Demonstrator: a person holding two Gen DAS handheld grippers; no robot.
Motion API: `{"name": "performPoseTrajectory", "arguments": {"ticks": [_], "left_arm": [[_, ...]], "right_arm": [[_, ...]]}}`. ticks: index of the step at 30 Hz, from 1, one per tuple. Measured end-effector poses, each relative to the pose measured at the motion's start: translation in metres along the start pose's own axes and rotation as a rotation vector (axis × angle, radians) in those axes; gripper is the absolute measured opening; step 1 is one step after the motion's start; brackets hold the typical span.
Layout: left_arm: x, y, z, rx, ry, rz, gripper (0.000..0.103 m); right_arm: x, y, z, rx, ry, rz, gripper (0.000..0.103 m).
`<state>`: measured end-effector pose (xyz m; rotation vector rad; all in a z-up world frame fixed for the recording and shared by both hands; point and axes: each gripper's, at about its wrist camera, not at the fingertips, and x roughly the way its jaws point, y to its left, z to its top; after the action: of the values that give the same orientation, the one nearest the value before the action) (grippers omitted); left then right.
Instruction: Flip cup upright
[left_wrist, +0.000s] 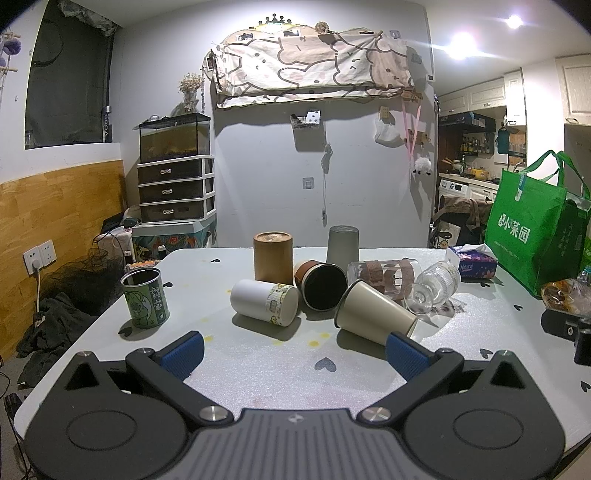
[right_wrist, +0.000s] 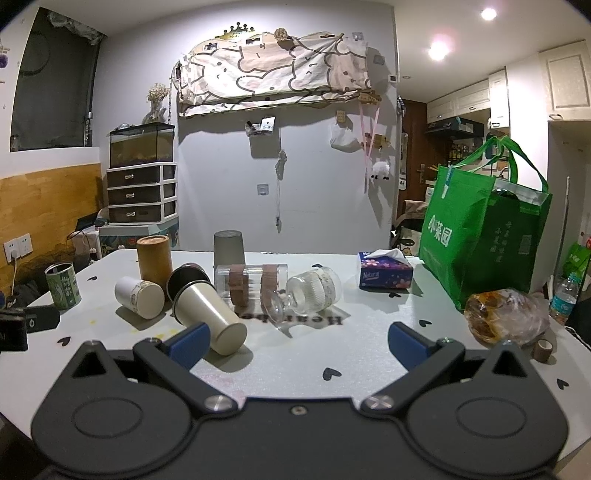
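Note:
Several cups lie on their sides on the white table (left_wrist: 258, 369): a beige cup (left_wrist: 376, 310) (right_wrist: 210, 314), a white cup with a sticker band (left_wrist: 264, 301) (right_wrist: 138, 297), a black-lined cup with a brown sleeve (left_wrist: 319, 286) (right_wrist: 184, 280), a clear square glass with brown bands (left_wrist: 384, 273) (right_wrist: 251, 284) and a ribbed clear glass (left_wrist: 434, 286) (right_wrist: 306, 293). A grey cup (left_wrist: 342, 245) (right_wrist: 229, 249) stands upside down behind them. My left gripper (left_wrist: 295, 354) is open and empty in front of the cups. My right gripper (right_wrist: 299, 343) is open and empty, its left finger (right_wrist: 190, 343) beside the beige cup's base.
A brown cylinder (left_wrist: 273, 256) and a green can (left_wrist: 146, 299) stand upright at the left. A tissue box (right_wrist: 384, 271), a green shopping bag (right_wrist: 484, 229), a bag of bread (right_wrist: 506, 319), a small tape roll (right_wrist: 543, 349) and a water bottle (right_wrist: 562, 297) are on the right.

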<state>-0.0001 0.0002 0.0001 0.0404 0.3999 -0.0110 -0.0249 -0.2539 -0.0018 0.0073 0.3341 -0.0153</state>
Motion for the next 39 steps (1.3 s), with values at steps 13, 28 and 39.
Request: {"name": "performPoseTrajectory", "arguments": {"ticks": [13, 28, 39], "left_arm": [[0.0000, 0.0000, 0.0000, 0.001, 0.000, -0.001, 0.103], [0.0000, 0.0000, 0.0000, 0.001, -0.001, 0.000, 0.103], [0.0000, 0.0000, 0.0000, 0.000, -0.001, 0.000, 0.103]], "right_arm": [[0.0003, 0.0049, 0.0041, -0.006, -0.002, 0.001, 0.103], [0.0003, 0.0049, 0.0038, -0.005, -0.002, 0.000, 0.103], [-0.0001, 0.0060, 0.0042, -0.006, -0.001, 0.001, 0.103]]}}
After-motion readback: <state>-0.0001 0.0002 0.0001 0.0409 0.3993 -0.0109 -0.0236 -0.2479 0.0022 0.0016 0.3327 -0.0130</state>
